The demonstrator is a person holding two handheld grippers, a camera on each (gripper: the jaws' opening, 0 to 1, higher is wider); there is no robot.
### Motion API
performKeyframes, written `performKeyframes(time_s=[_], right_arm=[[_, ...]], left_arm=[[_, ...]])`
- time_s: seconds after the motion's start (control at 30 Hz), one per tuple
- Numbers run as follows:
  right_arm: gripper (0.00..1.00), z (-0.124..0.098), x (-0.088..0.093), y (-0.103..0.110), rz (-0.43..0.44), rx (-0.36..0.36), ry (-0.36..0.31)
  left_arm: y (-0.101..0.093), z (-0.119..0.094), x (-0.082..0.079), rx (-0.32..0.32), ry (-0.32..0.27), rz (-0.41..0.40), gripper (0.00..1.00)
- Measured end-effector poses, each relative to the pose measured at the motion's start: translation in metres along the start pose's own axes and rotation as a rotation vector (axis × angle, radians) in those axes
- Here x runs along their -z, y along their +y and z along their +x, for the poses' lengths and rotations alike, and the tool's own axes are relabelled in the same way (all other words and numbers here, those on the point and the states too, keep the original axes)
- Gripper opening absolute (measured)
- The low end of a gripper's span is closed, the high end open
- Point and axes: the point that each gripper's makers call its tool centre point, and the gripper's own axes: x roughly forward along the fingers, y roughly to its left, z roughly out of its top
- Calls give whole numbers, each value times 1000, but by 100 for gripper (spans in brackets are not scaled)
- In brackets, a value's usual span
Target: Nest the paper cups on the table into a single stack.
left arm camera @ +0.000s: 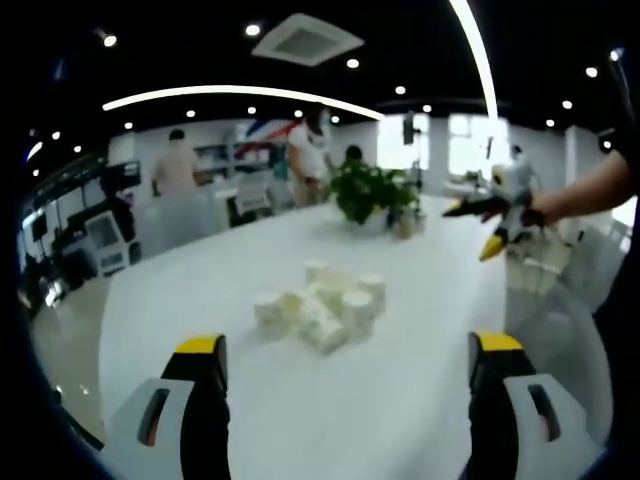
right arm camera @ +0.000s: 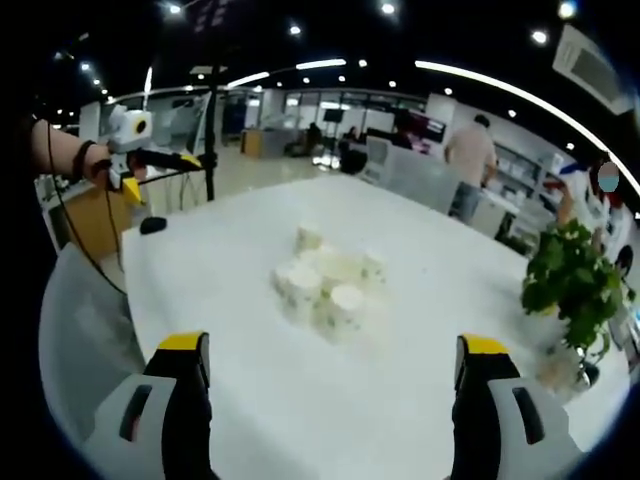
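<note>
- Hovering wide-jawed and empty: left gripper (left arm camera: 345, 365) and right gripper (right arm camera: 330, 365), both aimed at the target.
- Clustered mid-table (left arm camera: 400, 400), unstacked, some tipped: paper cups (left arm camera: 322, 305), within either's reach.

White bench (left arm camera: 400, 400) w/ potted green plant (left arm camera: 372, 192) at its far edge. Several people (left arm camera: 178, 165) standing in bkgd near desks. Black tripod stand (right arm camera: 211, 140) on floor beyond bench. Ceiling vent (left arm camera: 306, 39) overhead.

You've got nothing legible here: the paper cups (left arm camera: 322, 305) mid-table show faint markings too blurred to read, and no sign or label resolves.
</note>
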Motion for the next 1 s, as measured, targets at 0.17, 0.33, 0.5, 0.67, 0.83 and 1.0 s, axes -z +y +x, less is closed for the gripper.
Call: performKeyframes(time_s=[0.17, 0.33, 0.5, 0.67, 0.83, 1.0], right_arm=[[100, 0, 1, 0, 5, 1, 3], [100, 0, 0, -1, -2, 6, 0], [100, 0, 0, -1, 1, 9, 2], [100, 1, 5, 2, 5, 8, 14], [100, 0, 4, 7, -7, 9, 16], [100, 0, 3, 8, -26, 12, 10]], left_arm=[[-1, 1, 1, 5, 3, 1, 99], [-1, 1, 0, 8, 1, -5, 99], [-1, 1, 0, 11, 2, 4, 99], [-2, 3, 1, 16, 5, -4, 99], [-5, 8, -1, 42, 1, 6, 99], [-7, 9, -4, 49, -9, 9, 99]])
